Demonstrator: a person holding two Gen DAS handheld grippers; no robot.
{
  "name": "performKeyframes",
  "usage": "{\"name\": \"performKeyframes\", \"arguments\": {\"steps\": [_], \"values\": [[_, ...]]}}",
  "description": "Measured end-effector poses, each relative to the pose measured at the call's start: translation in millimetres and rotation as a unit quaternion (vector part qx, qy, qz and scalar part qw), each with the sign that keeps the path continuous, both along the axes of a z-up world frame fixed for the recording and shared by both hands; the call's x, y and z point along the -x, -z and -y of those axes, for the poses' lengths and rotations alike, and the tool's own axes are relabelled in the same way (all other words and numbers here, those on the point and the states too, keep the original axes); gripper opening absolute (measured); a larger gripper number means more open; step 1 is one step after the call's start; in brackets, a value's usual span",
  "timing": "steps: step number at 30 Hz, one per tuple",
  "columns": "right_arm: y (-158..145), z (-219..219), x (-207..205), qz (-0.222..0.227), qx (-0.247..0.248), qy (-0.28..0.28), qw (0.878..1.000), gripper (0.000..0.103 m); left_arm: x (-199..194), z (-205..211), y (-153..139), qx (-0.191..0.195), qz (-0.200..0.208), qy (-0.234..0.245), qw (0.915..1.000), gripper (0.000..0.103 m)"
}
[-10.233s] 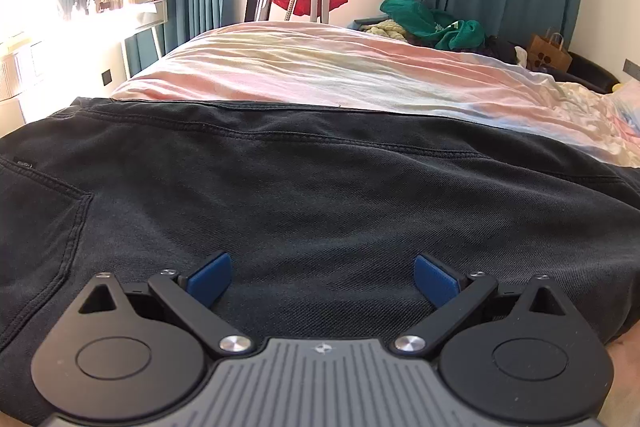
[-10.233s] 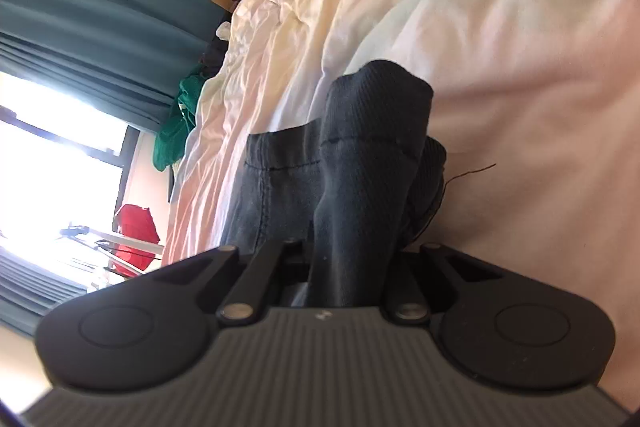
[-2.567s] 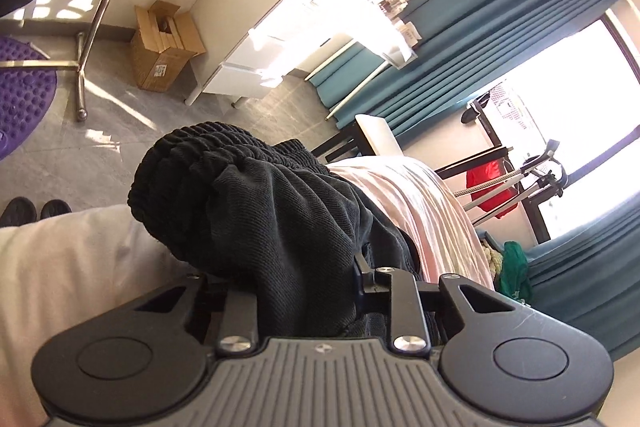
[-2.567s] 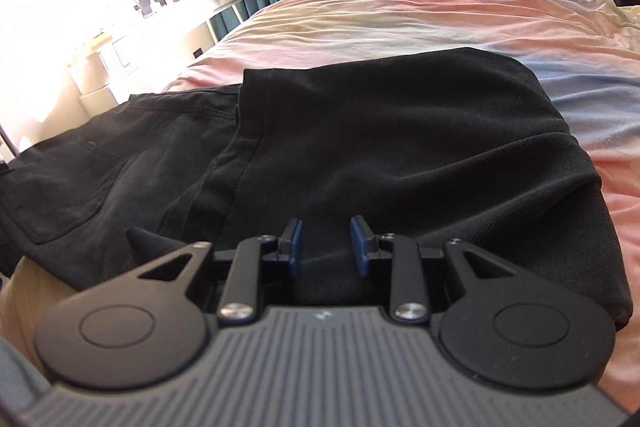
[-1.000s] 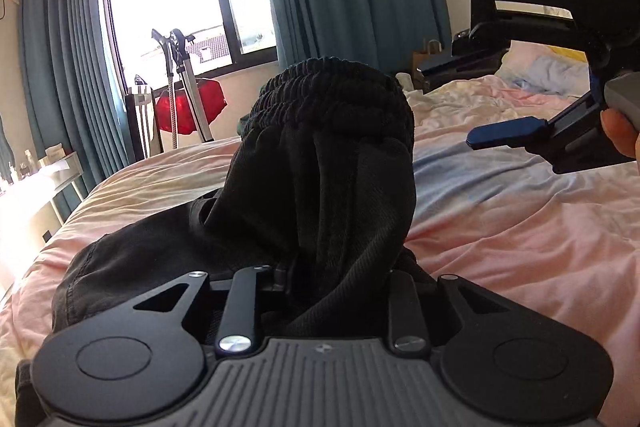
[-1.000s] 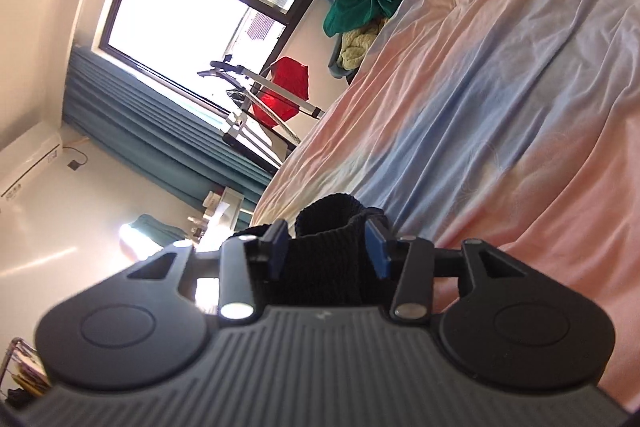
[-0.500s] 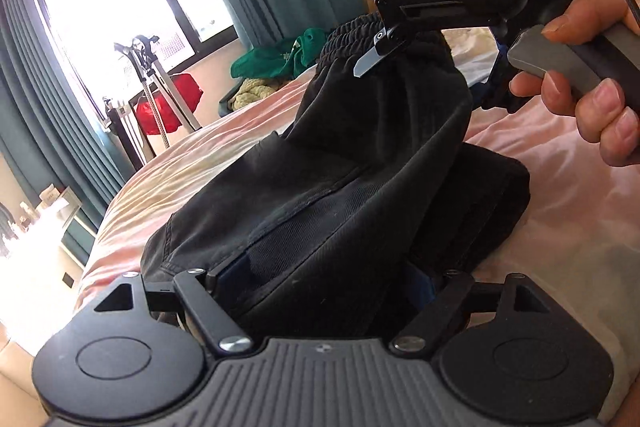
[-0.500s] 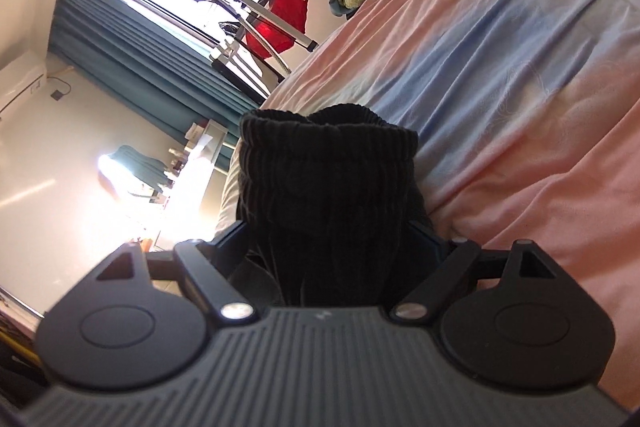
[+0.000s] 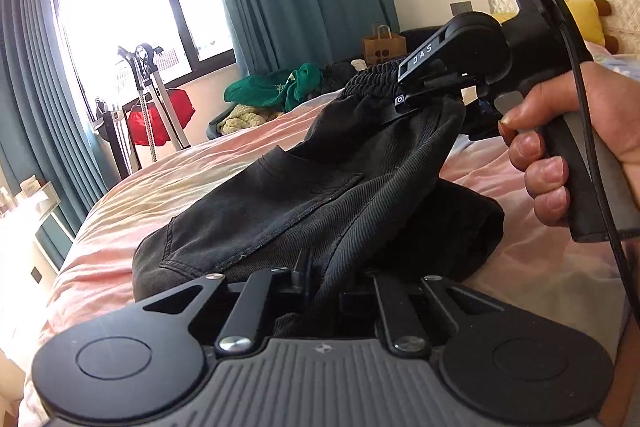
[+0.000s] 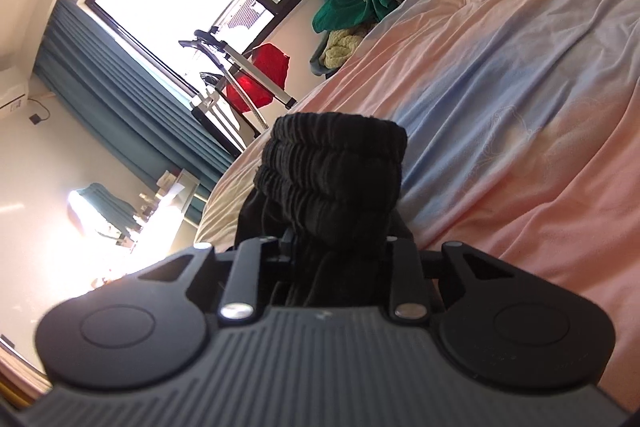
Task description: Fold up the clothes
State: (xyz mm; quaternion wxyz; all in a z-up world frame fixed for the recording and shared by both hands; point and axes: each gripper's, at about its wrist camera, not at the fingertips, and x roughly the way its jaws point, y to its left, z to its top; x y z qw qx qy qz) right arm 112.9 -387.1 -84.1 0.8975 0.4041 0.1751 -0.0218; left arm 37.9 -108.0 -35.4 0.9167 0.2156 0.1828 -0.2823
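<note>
The black trousers [image 9: 320, 195] are lying partly on the pink bed sheet [image 9: 200, 171], with one end lifted into the air. The cloth is judged to be soft but rather thick and a little heavy: it hangs in deep folds and does not keep any shape by itself. It is probably not slippery, because the weave looks coarse. The best places for a hold are judged to be the thick edges, namely the gathered elastic waistband [image 10: 332, 163] and the seams, where several layers can be pinched together.

The left gripper [image 9: 326, 287] is clenched on a fold of the trousers close to the bed. The right gripper [image 10: 334, 247] is closed on the waistband, which is bunched between its jaws and held higher, as is seen from the left wrist camera. The right hand [image 9: 568, 147] is wrapped around the handle.

The long axis of the garment is stretched between the two grippers, rising from the low left grip to the raised waistband. The rest of the cloth is piled below on the sheet, already doubled over.
</note>
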Motion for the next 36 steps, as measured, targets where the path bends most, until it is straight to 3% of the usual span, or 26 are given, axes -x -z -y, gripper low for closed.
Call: {"name": "performKeyframes", "arguments": {"steps": [3, 6, 10, 17, 20, 24, 25, 27, 29, 31, 33, 36], "values": [[-10, -4, 15, 0.010, 0.030, 0.014, 0.999, 0.028, 4, -10, -6, 0.014, -0.016, 0.014, 0.9997, 0.011], [-2, 1, 16, -0.024, 0.049, 0.023, 0.998, 0.028, 5, -13, -2, 0.006, -0.032, 0.029, 0.9990, 0.012], [42, 22, 7, -0.090, -0.019, 0.036, 0.995, 0.030, 5, -4, 17, -0.033, -0.031, 0.048, 0.9978, 0.012], [46, 18, 9, -0.092, -0.024, 0.036, 0.995, 0.034, 9, -5, 20, -0.027, -0.030, 0.045, 0.9982, 0.017], [43, 20, 10, -0.091, -0.030, 0.031, 0.995, 0.036, 20, -8, 13, -0.012, -0.037, 0.039, 0.9985, 0.030], [34, 12, 9, -0.096, 0.002, 0.016, 0.995, 0.038, 43, -17, -3, 0.033, -0.032, 0.071, 0.9964, 0.071], [32, 10, 9, -0.097, 0.006, 0.012, 0.995, 0.043, 45, -22, -9, 0.049, -0.032, 0.078, 0.9952, 0.081], [28, 11, 11, -0.098, 0.000, 0.000, 0.995, 0.058, 46, -32, -19, 0.082, -0.035, 0.083, 0.9925, 0.089], [24, 10, 15, -0.099, -0.004, -0.014, 0.995, 0.083, 30, -51, -28, 0.127, -0.054, 0.050, 0.9892, 0.096], [20, 8, 20, -0.099, 0.002, -0.031, 0.995, 0.087, 9, -74, -33, 0.174, -0.088, 0.003, 0.9808, 0.101], [19, 3, 18, -0.118, 0.020, -0.059, 0.991, 0.087, -17, -101, -34, 0.226, -0.138, -0.053, 0.9630, 0.102], [29, -6, 10, -0.163, 0.049, -0.080, 0.982, 0.087, -57, -144, -18, 0.293, -0.217, -0.155, 0.9183, 0.102]]}}
